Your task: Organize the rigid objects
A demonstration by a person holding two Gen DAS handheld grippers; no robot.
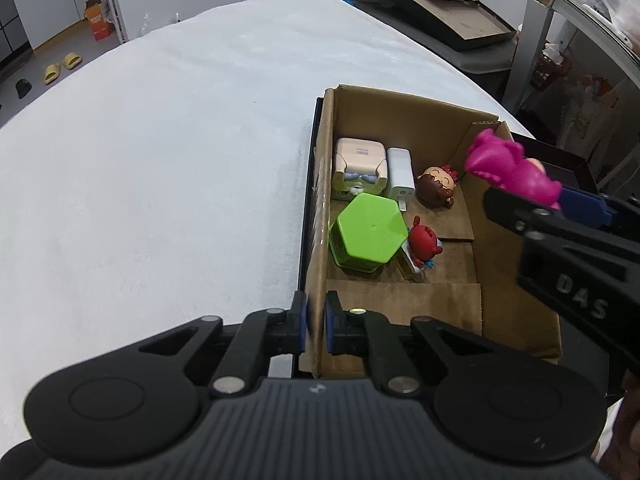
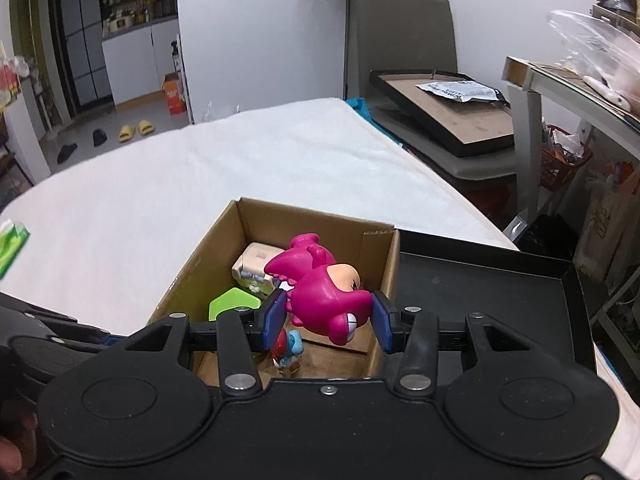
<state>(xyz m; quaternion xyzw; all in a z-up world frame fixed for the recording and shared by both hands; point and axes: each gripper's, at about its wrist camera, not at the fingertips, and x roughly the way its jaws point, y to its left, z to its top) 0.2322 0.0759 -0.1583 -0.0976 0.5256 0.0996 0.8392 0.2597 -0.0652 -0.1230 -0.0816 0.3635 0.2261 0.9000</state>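
Observation:
An open cardboard box point(image 1: 400, 120) stands on the white-covered table. My left gripper point(image 1: 316, 320) is shut on the near end of its left wall, one blue pad on each side. Inside lie a green hexagonal container point(image 1: 366, 236), a beige blocky toy point(image 1: 360, 166), a white charger point(image 1: 400, 176), a brown-haired figurine point(image 1: 438, 188) and a red figurine point(image 1: 424, 242). My right gripper point(image 2: 326, 320) is shut on a pink figurine point(image 2: 320, 292), held tilted above the box's right side. From the left wrist the pink figurine point(image 1: 508, 168) hangs over the box's right wall.
A black tray point(image 2: 480, 300) lies against the box's right side. The white table cloth point(image 1: 160, 160) stretches left and back. A green packet point(image 2: 12, 244) lies at the far left. Beyond the table's right edge stand a chair with a flat black carton point(image 2: 440, 112) and a shelf point(image 2: 532, 80).

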